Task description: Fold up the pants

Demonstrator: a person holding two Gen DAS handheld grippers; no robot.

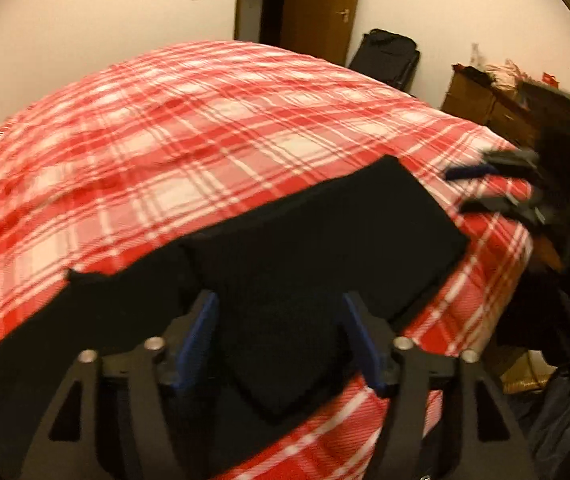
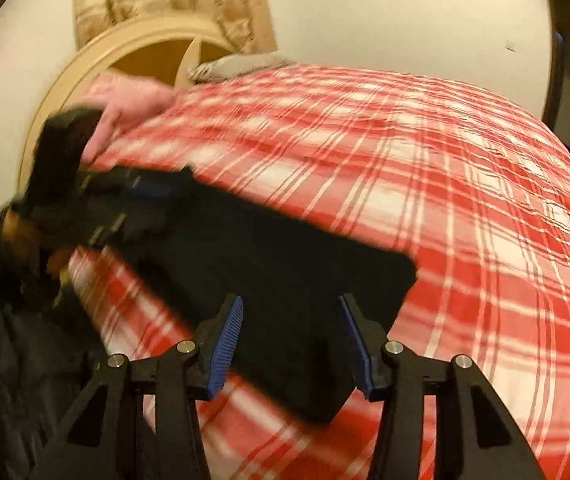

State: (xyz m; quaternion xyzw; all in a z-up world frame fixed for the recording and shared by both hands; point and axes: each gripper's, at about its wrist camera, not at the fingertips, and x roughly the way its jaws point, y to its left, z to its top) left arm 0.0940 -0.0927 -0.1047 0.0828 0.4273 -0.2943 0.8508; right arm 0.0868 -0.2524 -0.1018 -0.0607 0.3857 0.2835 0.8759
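The black pants (image 1: pixel 305 248) lie folded in a long strip on the red plaid bed cover (image 1: pixel 189 128), near its front edge. My left gripper (image 1: pixel 281 332) is open, its blue pads on either side of the pants' near end, just above the cloth. In the right wrist view the pants (image 2: pixel 285 280) run from the lower middle toward the upper left. My right gripper (image 2: pixel 291 336) is open over their near end. The right gripper also shows in the left wrist view (image 1: pixel 481 188), open beside the pants' far end. The left gripper shows blurred in the right wrist view (image 2: pixel 141 208).
The bed's front edge (image 1: pixel 485 300) drops to the floor on the right. A dark suitcase (image 1: pixel 389 56), cardboard boxes (image 1: pixel 481 96) and a wooden door (image 1: pixel 321 4) stand beyond. A pink pillow (image 2: pixel 125 100) and curved headboard (image 2: pixel 97 56) lie at the bed's head.
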